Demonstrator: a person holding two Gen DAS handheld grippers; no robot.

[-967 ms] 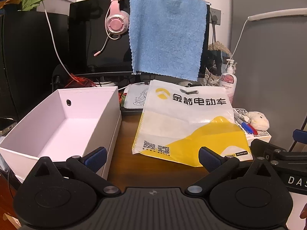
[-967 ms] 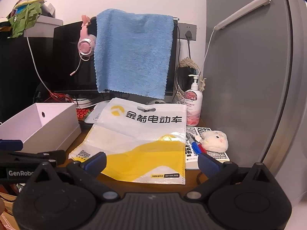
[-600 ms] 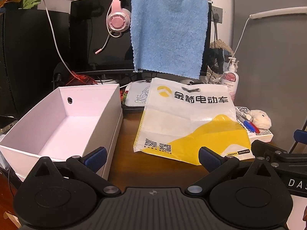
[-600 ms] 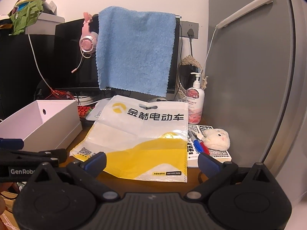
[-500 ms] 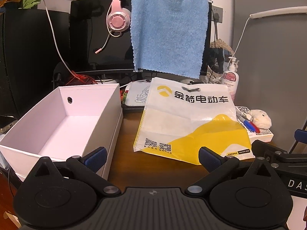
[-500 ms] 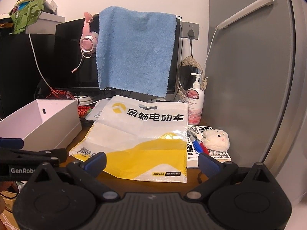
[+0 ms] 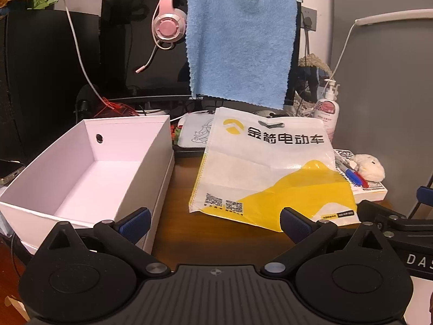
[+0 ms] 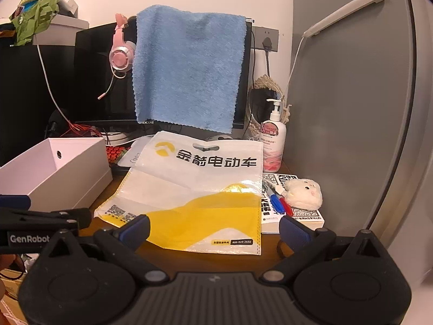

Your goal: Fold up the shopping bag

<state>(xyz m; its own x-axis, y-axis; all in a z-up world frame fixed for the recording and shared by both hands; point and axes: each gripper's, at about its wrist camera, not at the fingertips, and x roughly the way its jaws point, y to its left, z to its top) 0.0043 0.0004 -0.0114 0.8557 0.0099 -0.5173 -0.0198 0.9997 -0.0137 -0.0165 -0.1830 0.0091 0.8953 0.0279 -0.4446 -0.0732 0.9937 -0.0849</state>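
A white and yellow shopping bag (image 7: pixel 270 168) (image 8: pixel 194 189) with black printed characters lies flat and unfolded on the brown desk, its handle cut-out at the far edge. My left gripper (image 7: pixel 215 220) hovers open just in front of the bag's near left corner, nothing between its blue-tipped fingers. My right gripper (image 8: pixel 213 228) is open too, level with the bag's near edge and a little above it. Each gripper shows at the edge of the other's view.
An open white box (image 7: pixel 89 168) stands left of the bag. A book (image 8: pixel 292 208) with pens and a small plush toy (image 8: pixel 304 192) lies to the right. Behind are a monitor draped with a blue towel (image 8: pixel 186 70), pink headphones, a pump bottle (image 8: pixel 273 140) and a grey panel at right.
Both views have shifted very slightly; the bag looks a touch lower and nearer. The bag itself has not moved and both grippers stay open.
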